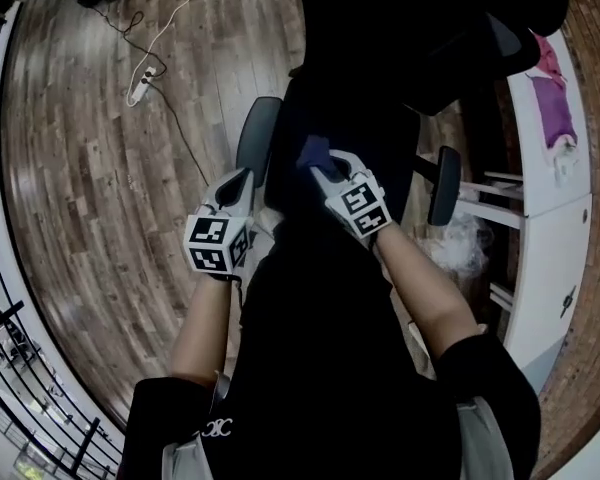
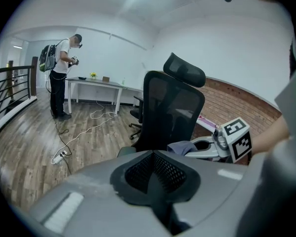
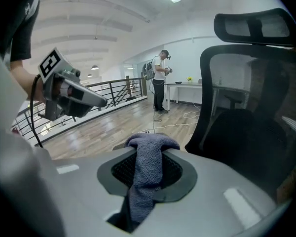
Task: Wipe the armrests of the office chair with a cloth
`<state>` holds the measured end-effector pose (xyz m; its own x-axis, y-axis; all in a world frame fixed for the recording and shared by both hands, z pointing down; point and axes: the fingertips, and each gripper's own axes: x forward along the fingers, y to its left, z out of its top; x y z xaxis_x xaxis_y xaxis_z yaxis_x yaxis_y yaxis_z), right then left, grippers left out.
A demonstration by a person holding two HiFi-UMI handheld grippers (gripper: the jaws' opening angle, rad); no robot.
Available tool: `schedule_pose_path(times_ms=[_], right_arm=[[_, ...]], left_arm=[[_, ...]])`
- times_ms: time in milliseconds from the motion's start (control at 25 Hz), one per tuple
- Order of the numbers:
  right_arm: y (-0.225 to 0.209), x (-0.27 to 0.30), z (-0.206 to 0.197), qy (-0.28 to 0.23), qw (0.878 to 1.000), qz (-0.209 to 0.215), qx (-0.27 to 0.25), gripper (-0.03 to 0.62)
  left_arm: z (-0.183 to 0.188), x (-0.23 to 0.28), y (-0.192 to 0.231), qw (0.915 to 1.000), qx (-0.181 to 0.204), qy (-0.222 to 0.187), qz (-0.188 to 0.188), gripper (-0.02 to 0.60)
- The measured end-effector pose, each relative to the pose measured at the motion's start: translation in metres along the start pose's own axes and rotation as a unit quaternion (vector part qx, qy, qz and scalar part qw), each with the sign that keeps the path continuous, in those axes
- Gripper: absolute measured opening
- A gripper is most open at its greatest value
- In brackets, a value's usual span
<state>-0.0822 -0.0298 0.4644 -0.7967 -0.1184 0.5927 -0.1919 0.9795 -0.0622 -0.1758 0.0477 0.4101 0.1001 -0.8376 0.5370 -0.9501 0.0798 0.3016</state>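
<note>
- Pinching the cloth (image 3: pixel 147 164) is the right gripper (image 3: pixel 145 179). Its jaws are clamped on a folded strip of it, and a rounded bunch sticks out past the tips.
- In the head view, the right gripper (image 1: pixel 327 171) sits at frame centre with the cloth (image 1: pixel 313 153) just above its tips, over the dark office chair (image 1: pixel 380 88).
- The left gripper (image 2: pixel 155 177) has its jaws pressed together with nothing between them.
- In the head view, the left gripper (image 1: pixel 238 183) points up-frame, its tips just beside the lower end of the centre armrest (image 1: pixel 258 138). Contact cannot be told.
- Key relation: the centre armrest lies just left of the cloth and slightly up-frame, with its long axis running top to bottom.
- The right-side armrest (image 1: pixel 445 183) is well apart, further right, and also runs top to bottom.
- Judgement: the cloth hand is nearer the centre armrest, so a short move left would set the cloth on it. The wipe would then run lengthways, up and down the frame.
- Wiping looks not yet started, since the cloth touches neither pad.
</note>
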Motion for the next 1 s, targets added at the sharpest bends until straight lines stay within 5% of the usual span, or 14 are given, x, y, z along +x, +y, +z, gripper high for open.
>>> schedule_pose_path(times_ms=[360, 1000], right_arm=[[0.016, 0.068, -0.055, 0.021, 0.991, 0.068, -0.115, 0.074], [0.010, 0.174, -0.077, 0.006, 0.989, 0.097, -0.111, 0.074]], left_arm=[[-0.015, 0.023, -0.011, 0.9977, 0.046, 0.049, -0.005, 0.006], [-0.059, 0.035, 0.024, 0.9948, 0.032, 0.091, 0.034, 0.006]])
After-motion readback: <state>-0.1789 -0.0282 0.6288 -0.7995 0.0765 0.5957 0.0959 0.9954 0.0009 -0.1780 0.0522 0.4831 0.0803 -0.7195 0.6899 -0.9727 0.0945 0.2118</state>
